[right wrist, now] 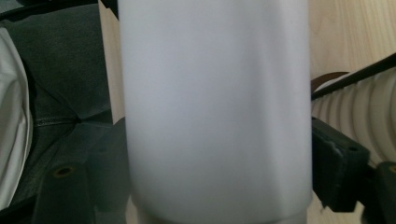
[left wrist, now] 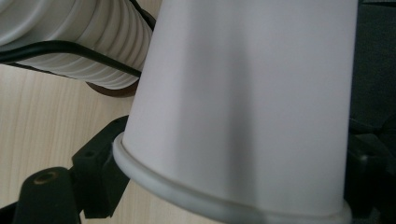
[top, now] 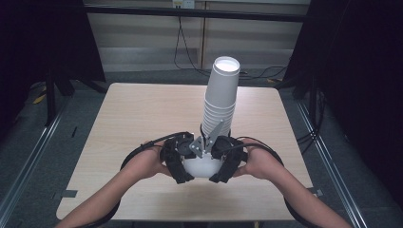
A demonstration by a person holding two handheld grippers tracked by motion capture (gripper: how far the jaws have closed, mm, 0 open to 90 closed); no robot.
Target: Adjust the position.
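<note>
Both grippers meet at the desk's [top: 142, 114] near edge; the left gripper's [top: 183, 164] fingers clamp a white paper cup [top: 203, 166]. The right gripper's [top: 223, 164] fingers grip the same cup; a tall stack of cups [top: 221, 99] stands just behind.

Cup stack [top: 220, 102] stands behind single cup [top: 203, 166].

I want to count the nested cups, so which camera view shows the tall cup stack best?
The high view: the whole cup stack stands on the table behind the grippers, from its top cup down to its ribbed rims. The left gripper view shows a slice of its stacked rims at upper left; the right gripper view shows a few rims at the right edge.
</note>
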